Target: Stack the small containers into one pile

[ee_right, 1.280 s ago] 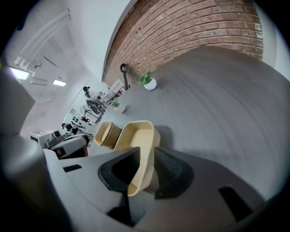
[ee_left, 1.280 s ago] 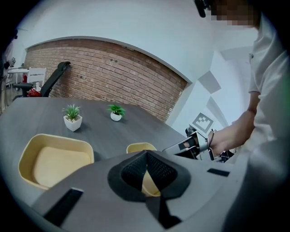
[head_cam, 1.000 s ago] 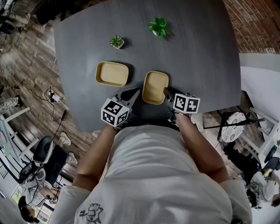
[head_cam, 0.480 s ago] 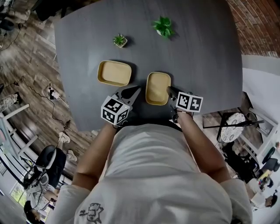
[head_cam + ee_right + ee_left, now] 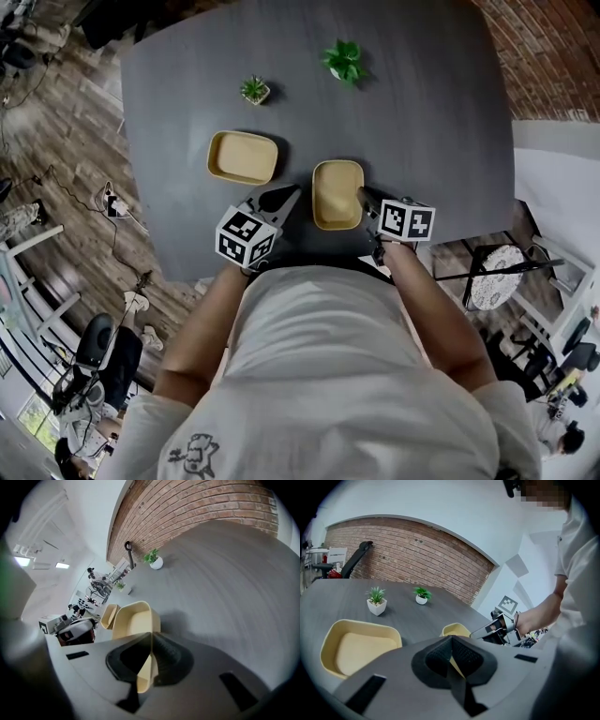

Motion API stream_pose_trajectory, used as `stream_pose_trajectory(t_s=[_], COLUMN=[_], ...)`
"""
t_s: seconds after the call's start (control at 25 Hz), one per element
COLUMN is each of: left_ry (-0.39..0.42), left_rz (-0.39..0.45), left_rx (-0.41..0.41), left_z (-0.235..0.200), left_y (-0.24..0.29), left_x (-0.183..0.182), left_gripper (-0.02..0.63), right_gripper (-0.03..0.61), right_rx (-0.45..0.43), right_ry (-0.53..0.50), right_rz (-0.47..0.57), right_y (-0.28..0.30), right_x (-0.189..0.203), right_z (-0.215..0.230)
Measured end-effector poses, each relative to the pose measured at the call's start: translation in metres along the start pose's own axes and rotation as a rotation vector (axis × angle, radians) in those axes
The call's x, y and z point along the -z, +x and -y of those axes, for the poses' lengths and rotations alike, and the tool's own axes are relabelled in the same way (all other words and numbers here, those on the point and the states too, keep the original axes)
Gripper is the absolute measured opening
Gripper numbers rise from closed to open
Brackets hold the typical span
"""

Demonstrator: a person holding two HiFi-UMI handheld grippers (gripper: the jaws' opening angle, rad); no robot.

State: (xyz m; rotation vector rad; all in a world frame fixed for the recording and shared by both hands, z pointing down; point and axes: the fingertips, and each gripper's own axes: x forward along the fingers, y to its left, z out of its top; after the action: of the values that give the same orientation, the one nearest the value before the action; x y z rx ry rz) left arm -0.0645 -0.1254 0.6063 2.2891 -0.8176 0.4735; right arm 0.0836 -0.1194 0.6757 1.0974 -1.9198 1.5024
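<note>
the right-hand yellow container [image 5: 337, 194], a shallow, pale yellow tray with rounded corners, probably plastic, has its side wall clamped between the fingers of the right gripper [image 5: 364, 197]. in the right gripper view those jaws have just been closing and now press on the thin rim from both sides, one pad inside the tray [image 5: 133, 620] and one outside. the rest of the tray stretches away ahead of the fingertips. it looks to be resting on the dark grey table [image 5: 422, 122], though the head view is too coarse to be sure.

the left-hand yellow container [image 5: 243, 157], of the same shape and colour, lies apart from the first. it is ahead and to the left of the left gripper [image 5: 292, 194], whose fingertips point at the gap between the two trays. the left gripper's jaws are pressed together with nothing between them.

beyond both sets of fingers, farther up the table, stand a small green plant in a square white pot [image 5: 252, 90] and a green plant in a round white pot [image 5: 343, 59], well apart from the trays. a red brick wall [image 5: 417, 555] runs behind the table.
</note>
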Motion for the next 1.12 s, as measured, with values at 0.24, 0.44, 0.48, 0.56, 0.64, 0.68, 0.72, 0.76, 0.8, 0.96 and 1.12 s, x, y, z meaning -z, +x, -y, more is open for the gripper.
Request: stream_pose_trajectory(t_s=[0.24, 0.44, 0.48, 0.56, 0.64, 0.68, 0.72, 0.76, 0.8, 0.96, 1.12], left_ry=[0.025, 0.054, 0.056, 0.062, 0.073, 0.077, 0.082, 0.086, 0.091, 0.105, 0.116], left_rz=[0.021, 0.053, 0.059, 0.071, 0.083, 0.089, 0.094, 0.098, 0.102, 0.121, 0.14], left_rx=[-0.009, -0.018, -0.022, -0.029, -0.034, -0.036, -0.038, -0.041, -0.045, -0.055, -0.069], left_z=[0.015, 0.033, 0.035, 0.041, 0.048, 0.052, 0.055, 0.059, 0.063, 0.08, 0.094], left_y=[0.0, 0.0, 0.0, 0.0, 0.0, 0.0, 0.001, 0.001, 0.002, 0.002, 0.003], left_x=[-0.009, -0.02, -0.022, -0.025, -0.029, -0.031, -0.032, -0.033, -0.034, -0.035, -0.037], left_gripper=[0.011, 0.011, 0.011, 0.011, 0.011, 0.011, 0.011, 0.011, 0.011, 0.011, 0.011], right_gripper=[0.018, 0.018, 0.018, 0.018, 0.018, 0.018, 0.018, 0.018, 0.018, 0.018, 0.018], right_rx=[0.003, -0.022, -0.027, -0.026, -0.028, -0.032, -0.039, -0.047, -0.056, -0.07, -0.089], right_ry=[-0.074, -0.117, -0.122, -0.135, -0.147, -0.15, -0.152, -0.153, -0.154, -0.175, -0.198], right_rz=[0.041, 0.064, 0.066, 0.069, 0.075, 0.077, 0.079, 0.081, 0.084, 0.116, 0.136], right_y=[-0.024, -0.045, -0.048, -0.057, -0.065, -0.07, -0.074, -0.078, -0.082, -0.102, -0.115], right_x=[-0.018, -0.022, -0.022, -0.021, -0.021, -0.021, -0.02, -0.02, -0.02, -0.022, -0.025], right_z=[0.005, 0.006, 0.006, 0.01, 0.014, 0.015, 0.017, 0.018, 0.019, 0.021, 0.023])
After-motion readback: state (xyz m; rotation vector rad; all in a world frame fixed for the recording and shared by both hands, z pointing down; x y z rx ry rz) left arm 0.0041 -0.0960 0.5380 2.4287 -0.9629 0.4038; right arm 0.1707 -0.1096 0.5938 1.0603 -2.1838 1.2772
